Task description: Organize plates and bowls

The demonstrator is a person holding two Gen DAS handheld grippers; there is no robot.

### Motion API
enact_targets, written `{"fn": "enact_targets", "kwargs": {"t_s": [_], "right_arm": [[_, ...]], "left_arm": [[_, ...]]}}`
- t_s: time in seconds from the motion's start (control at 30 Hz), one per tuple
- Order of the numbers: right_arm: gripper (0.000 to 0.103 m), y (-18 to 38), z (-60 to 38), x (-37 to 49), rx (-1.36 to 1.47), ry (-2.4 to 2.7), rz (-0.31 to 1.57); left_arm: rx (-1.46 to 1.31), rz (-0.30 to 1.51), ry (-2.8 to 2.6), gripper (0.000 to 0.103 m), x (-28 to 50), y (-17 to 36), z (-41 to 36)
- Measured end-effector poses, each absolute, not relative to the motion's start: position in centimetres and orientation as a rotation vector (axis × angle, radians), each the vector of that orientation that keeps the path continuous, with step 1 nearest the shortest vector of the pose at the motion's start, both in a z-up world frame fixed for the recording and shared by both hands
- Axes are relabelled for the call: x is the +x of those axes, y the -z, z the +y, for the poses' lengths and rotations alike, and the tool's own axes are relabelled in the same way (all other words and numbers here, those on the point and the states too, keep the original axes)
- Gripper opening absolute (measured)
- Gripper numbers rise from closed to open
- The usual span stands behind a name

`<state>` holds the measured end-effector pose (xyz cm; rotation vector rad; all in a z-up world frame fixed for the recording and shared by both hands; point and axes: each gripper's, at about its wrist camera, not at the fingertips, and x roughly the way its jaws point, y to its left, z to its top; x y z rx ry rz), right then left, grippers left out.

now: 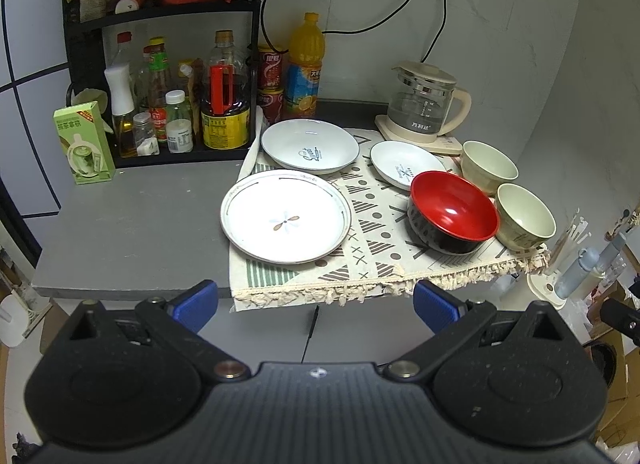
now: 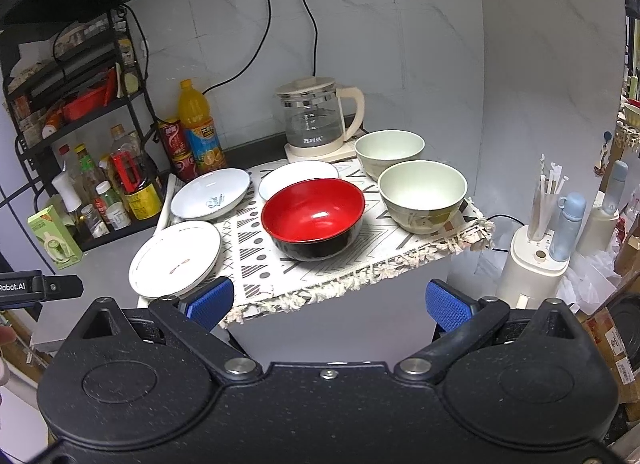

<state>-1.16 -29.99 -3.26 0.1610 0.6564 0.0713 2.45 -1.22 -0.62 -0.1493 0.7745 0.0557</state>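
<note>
On a patterned cloth [image 1: 372,256] lie a white plate with a flower mark [image 1: 285,216] [image 2: 176,258], a deep white plate with script [image 1: 310,145] [image 2: 211,193], a smaller white plate [image 1: 404,163] [image 2: 296,178], a red and black bowl [image 1: 452,210] [image 2: 314,218] and two pale green bowls [image 1: 525,216] [image 1: 489,164] [image 2: 423,194] [image 2: 389,151]. My left gripper [image 1: 316,306] is open and empty, short of the cloth's front edge. My right gripper [image 2: 330,304] is open and empty, in front of the red bowl.
A glass kettle [image 1: 428,104] [image 2: 316,116] stands at the back of the grey counter [image 1: 132,224]. A black rack with several bottles [image 1: 176,96] and an orange juice bottle [image 1: 305,64] stand at back left. A green carton [image 1: 83,142] stands left. A white stand with straws [image 2: 536,248] is off the right edge.
</note>
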Motion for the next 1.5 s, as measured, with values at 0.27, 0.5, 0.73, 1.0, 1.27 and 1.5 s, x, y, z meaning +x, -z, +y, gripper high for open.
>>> {"fn": "enact_targets", "kwargs": {"t_s": [0.27, 0.5, 0.73, 1.0, 1.27, 1.5], "right_arm": [[0.103, 4.2, -31.9, 0.8, 0.182, -0.054, 0.666], [0.103, 5.0, -34.5, 3.6, 0.201, -0.001, 0.651], [0.103, 6.1, -37.5, 7.0, 0.239, 0.009, 0.675], [0.103, 7.4, -40.4, 11.7, 0.258, 0.026, 0.705], [0.093, 9.0, -42.8, 16.0, 0.292, 0.054, 0.755], [0.079, 10.7, -44.1, 19.1, 0.311, 0.078, 0.809]], "left_arm": [[-0.143, 0.788, -0.046, 0.103, 4.7, 1.2, -2.9], [-0.141, 0.785, -0.022, 0.103, 7.9, 2.0, -4.8], [-0.143, 0.795, 0.011, 0.102, 12.2, 2.6, -7.4], [-0.149, 0.824, 0.070, 0.101, 18.2, 3.5, -11.1], [-0.132, 0.853, 0.145, 0.100, 24.0, 4.3, -15.1], [-0.100, 0.889, 0.234, 0.095, 28.9, 5.4, -18.6]]}}
